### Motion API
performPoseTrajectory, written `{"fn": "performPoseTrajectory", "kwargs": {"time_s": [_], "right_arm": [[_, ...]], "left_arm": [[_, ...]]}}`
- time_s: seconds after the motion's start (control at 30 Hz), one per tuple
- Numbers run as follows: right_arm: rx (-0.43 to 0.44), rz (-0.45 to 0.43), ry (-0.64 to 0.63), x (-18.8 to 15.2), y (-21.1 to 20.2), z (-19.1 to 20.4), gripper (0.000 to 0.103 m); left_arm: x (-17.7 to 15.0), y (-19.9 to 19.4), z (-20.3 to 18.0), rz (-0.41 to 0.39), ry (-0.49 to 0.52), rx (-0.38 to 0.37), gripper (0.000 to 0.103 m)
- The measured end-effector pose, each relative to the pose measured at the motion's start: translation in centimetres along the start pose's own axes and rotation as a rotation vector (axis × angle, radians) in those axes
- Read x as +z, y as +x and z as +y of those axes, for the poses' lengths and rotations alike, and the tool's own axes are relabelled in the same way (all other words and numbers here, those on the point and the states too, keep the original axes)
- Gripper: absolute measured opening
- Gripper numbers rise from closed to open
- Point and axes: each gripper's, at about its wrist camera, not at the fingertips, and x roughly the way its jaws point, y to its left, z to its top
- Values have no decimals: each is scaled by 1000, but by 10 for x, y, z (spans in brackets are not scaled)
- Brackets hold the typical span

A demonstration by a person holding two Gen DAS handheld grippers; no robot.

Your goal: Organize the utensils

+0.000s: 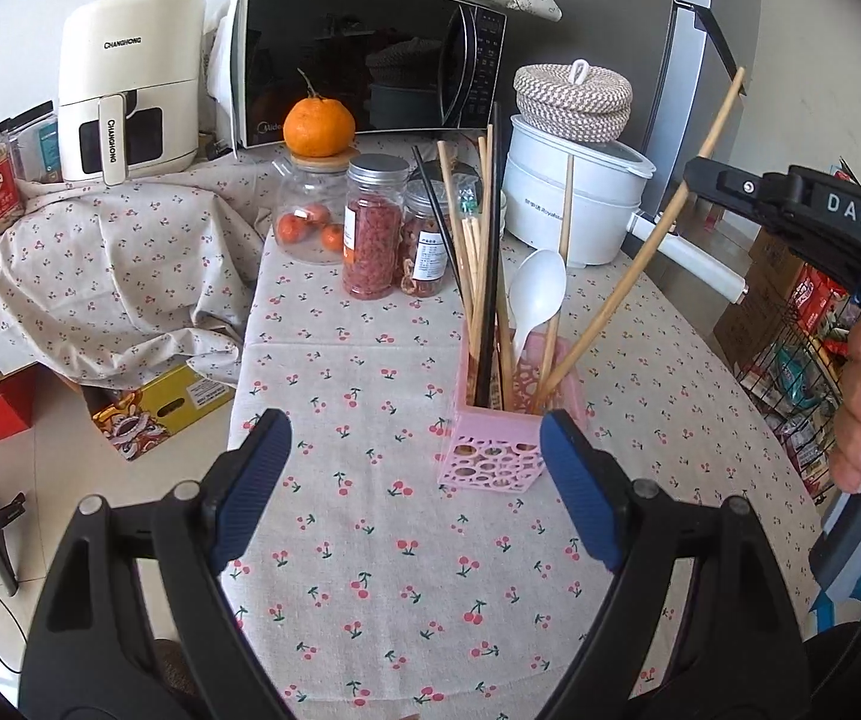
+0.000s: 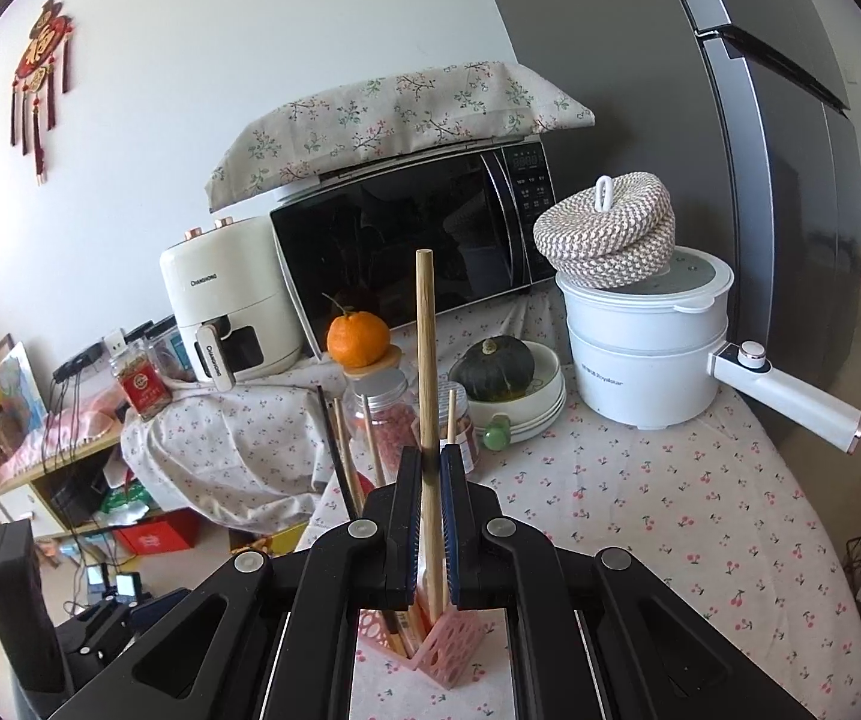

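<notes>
Pink perforated utensil holder (image 1: 493,450) sits on the cherry-print tablecloth (image 1: 370,540), already bristling with chopsticks (image 1: 478,276) and a white spoon (image 1: 535,294) standing upright inside. One long wooden chopstick (image 1: 640,264) leans out of it toward the right, lower end down in the holder, and the right gripper (image 2: 430,468) has it pinched: both blue pads (image 2: 451,516) press on the stick, which runs up between them and pokes well above the fingertips. The left gripper (image 1: 415,480) hovers low just in front of the holder, fingers spread wide, nothing between them, its right pad just beside the holder's near corner. Behind the holder stand jars of dried goods (image 1: 373,228) and a glass jar topped with an orange (image 1: 318,126). Further back, a microwave (image 1: 370,54), a cream air fryer (image 1: 124,90) and a white electric pot (image 1: 574,198) wearing a woven lid.
</notes>
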Motion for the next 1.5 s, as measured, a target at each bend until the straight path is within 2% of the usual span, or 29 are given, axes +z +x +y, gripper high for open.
{"fn": "performPoseTrajectory", "kwargs": {"time_s": [0.13,0.2,0.23,0.3,0.43,0.5,0.6,0.83,0.9,1.17,1.27,1.33,1.5], "right_arm": [[9,28,-5,-6,12,-2,12],[7,50,13,-7,14,-6,28],[13,52,24,-7,12,-7,32],[19,38,38,-6,6,-11,49],[12,31,28,-6,-6,-16,57],[-1,35,19,-8,-11,-18,68],[-30,47,-7,-13,-19,-21,77],[-97,65,-62,-27,-40,-29,93],[-125,78,-75,-34,-45,-33,103],[-246,114,-60,-60,-80,-58,103],[-348,131,-60,-65,-94,-63,103],[-401,140,-70,-69,-102,-64,103],[-406,146,-84,-71,-113,-64,103]], "left_arm": [[-1,1,-3,9,1,2,85],[0,1,-4,13,-5,2,85],[0,1,-4,14,-8,1,86],[0,1,-4,14,-13,6,91],[0,1,-7,20,-25,19,96],[-1,1,-10,29,-35,25,98],[-2,2,-14,46,-54,35,101],[-13,-1,-39,71,-43,80,102],[-17,-3,-48,79,-37,91,102],[-28,-19,-74,77,-52,126,102],[-28,-30,-86,65,-12,173,102],[-28,-41,-93,37,0,178,102],[-25,-61,-99,-22,-8,179,102]]}}
